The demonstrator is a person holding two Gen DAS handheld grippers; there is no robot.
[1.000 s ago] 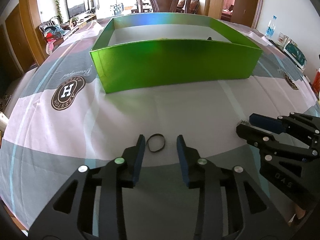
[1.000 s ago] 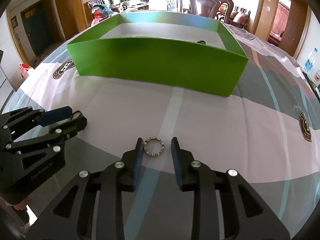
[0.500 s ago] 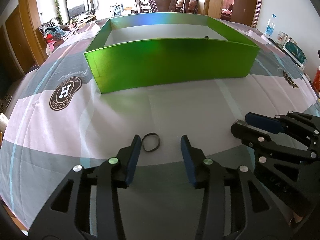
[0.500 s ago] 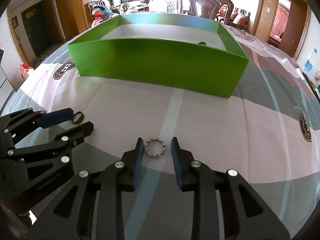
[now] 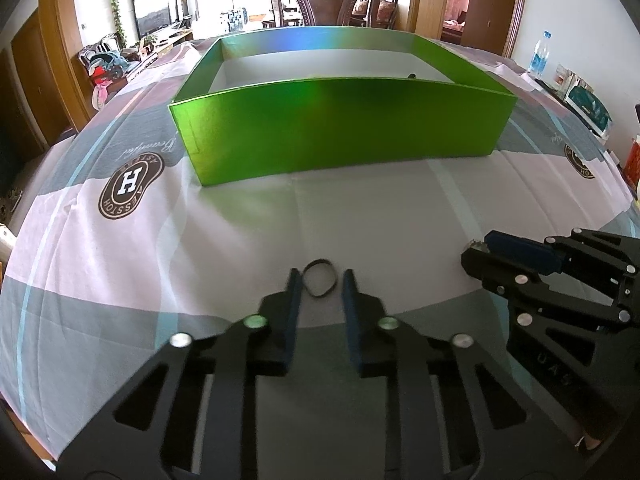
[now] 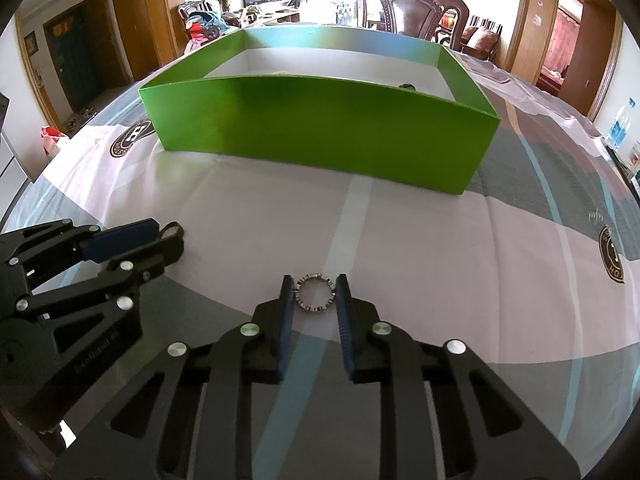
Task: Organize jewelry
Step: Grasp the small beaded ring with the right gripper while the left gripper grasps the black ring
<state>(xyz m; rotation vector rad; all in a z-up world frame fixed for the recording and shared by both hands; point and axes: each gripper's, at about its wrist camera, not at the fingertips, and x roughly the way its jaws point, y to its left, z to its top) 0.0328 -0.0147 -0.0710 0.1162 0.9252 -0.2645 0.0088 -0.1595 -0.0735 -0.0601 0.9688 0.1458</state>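
green box floor mostly hidden; dark item inside unidentifiable

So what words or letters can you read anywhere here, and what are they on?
"H": big letter in the round brown logo on the tablecloth.
"HOSSTON": along that logo's lower rim; the upper rim is unclear.
Cursive script above the logo: upside down, not readable.
Embossed text on the left gripper body: too faint.
Water bottle label: too small.
Green box: no text.
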